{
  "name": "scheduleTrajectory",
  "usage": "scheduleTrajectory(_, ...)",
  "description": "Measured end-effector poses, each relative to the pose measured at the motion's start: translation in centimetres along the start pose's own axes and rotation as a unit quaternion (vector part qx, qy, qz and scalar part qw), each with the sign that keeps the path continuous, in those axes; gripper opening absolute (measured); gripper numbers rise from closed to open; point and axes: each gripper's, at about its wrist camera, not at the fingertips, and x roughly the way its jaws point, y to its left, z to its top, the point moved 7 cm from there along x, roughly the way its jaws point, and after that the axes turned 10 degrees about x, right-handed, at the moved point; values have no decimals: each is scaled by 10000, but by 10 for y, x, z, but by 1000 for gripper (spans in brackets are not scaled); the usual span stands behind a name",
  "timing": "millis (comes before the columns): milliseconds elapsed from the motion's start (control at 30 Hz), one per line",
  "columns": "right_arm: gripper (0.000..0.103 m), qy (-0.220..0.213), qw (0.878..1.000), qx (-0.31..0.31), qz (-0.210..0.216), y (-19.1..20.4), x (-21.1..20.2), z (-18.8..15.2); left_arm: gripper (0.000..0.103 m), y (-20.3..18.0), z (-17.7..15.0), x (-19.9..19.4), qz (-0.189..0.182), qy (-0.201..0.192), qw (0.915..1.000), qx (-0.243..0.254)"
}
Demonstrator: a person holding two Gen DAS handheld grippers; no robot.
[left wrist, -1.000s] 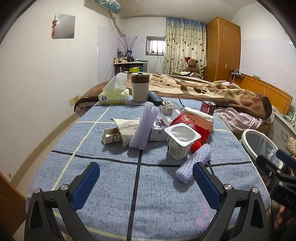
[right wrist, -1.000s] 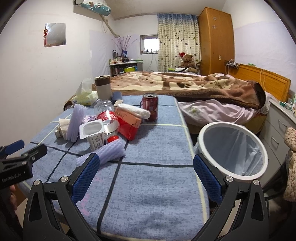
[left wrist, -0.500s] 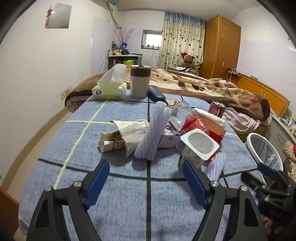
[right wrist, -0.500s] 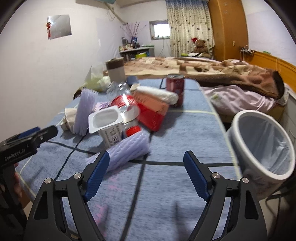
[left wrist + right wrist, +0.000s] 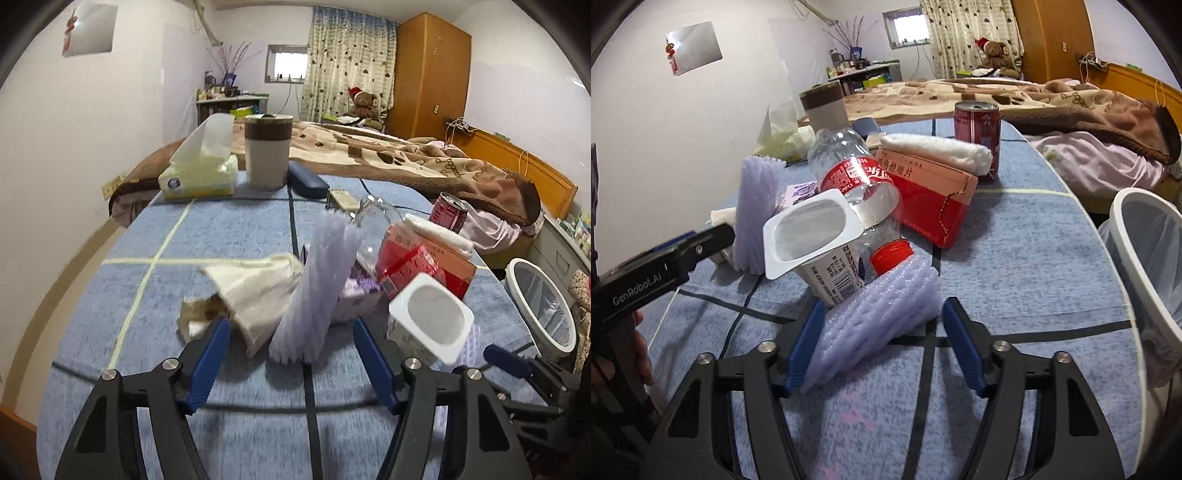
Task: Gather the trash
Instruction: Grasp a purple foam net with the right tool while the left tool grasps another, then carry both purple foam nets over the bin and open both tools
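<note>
A pile of trash lies on the blue cloth table. My left gripper is open, its jaws on either side of an upright purple foam sleeve and a crumpled white paper bag. My right gripper is open around a second purple foam sleeve lying flat. Behind it stand a white yogurt cup, a clear bottle with red label, a red carton and a red can. The white trash bin stands at the table's right.
A tissue box, a brown-banded tumbler and a dark case stand at the table's far end. A bed with a brown blanket lies beyond. My left gripper's body shows at the right view's left edge.
Both grippers have moved forward into the pile and narrowed somewhat. The left now brackets the upright foam sleeve, the right brackets the flat foam sleeve.
</note>
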Motion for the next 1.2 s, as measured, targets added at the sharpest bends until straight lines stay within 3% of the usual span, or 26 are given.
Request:
scheduleTrajectory(100,61,-1,9998,-107,-143,1,4,-1,60,-3,6,12,-129,78,9999,82)
scheduleTrajectory(200,56,-26,9997,-175,-184,1,2,-2,55,-7,8,21,-3,135,9994,304)
scheduleTrajectory(400,43,-27,9998,-126,-158,-2,3,4,42,-10,9,37,-232,329,9990,192)
scheduleTrajectory(467,39,-42,9998,-130,-131,-4,2,4,42,-11,8,38,-320,366,9987,132)
scheduleTrajectory(500,33,-62,9998,-131,-129,-4,2,5,42,-12,8,38,-301,369,9988,147)
scheduleTrajectory(533,21,-104,9998,-125,-119,-3,4,7,40,-13,8,39,-268,381,9988,173)
scheduleTrajectory(567,18,-114,9998,-118,-84,-2,3,7,37,-14,8,39,-274,390,9987,186)
scheduleTrajectory(633,16,-137,9998,-142,-99,-2,3,9,29,-15,8,41,-302,435,9985,160)
scheduleTrajectory(1200,11,-492,9985,-2,229,-15,-20,27,26,-25,15,1,-370,28,9993,-46)
